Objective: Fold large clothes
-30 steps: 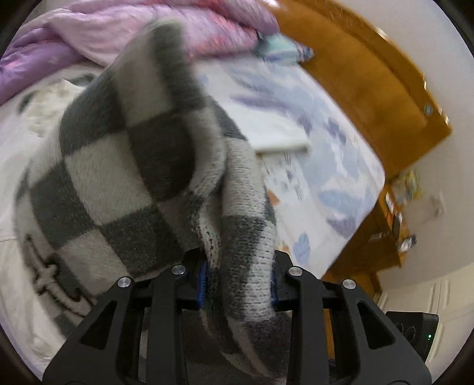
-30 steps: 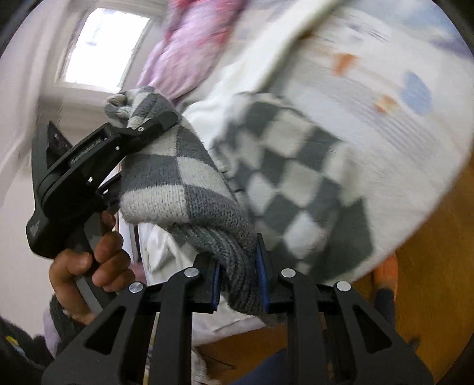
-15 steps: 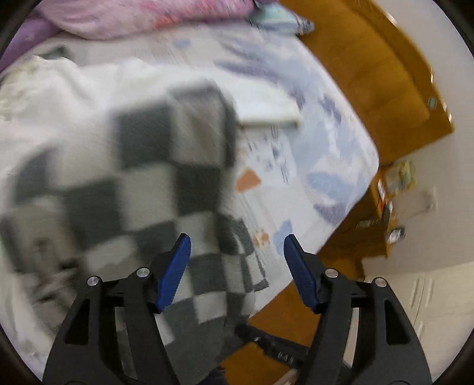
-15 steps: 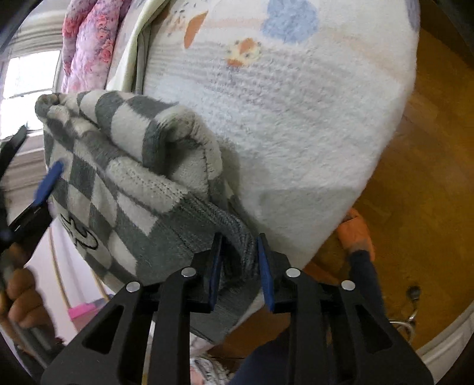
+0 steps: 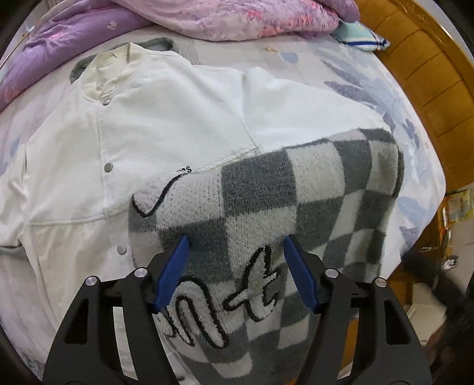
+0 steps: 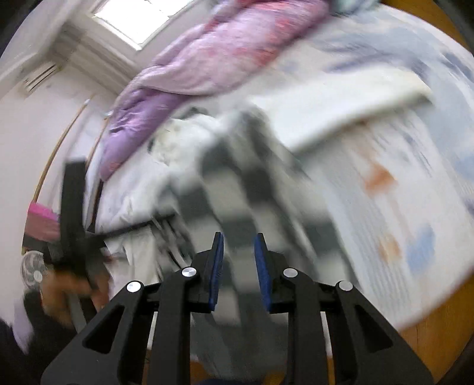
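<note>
A grey-and-white checkered knit sweater (image 5: 266, 213) with black script lettering lies folded on the near part of the bed, over a spread white snap-button jacket (image 5: 142, 118). My left gripper (image 5: 235, 251) is open above the sweater, holding nothing. In the blurred right wrist view, my right gripper (image 6: 238, 251) has its blue pads a small gap apart with the checkered sweater (image 6: 237, 183) beyond them; nothing shows clamped between them. The other handheld gripper (image 6: 74, 213) shows at the left of that view.
A purple and pink quilt (image 5: 183, 17) is piled at the far side of the bed. The patterned bedsheet (image 5: 370, 83) reaches a wooden frame (image 5: 420, 59) on the right. A folded white item (image 6: 340, 100) lies on the bed. Wooden floor lies below the bed edge.
Both grippers held the sweater a second ago. The left let go half a second ago and now hovers over it. The right has just released and is pulling back; the sweater lies folded on the bed.
</note>
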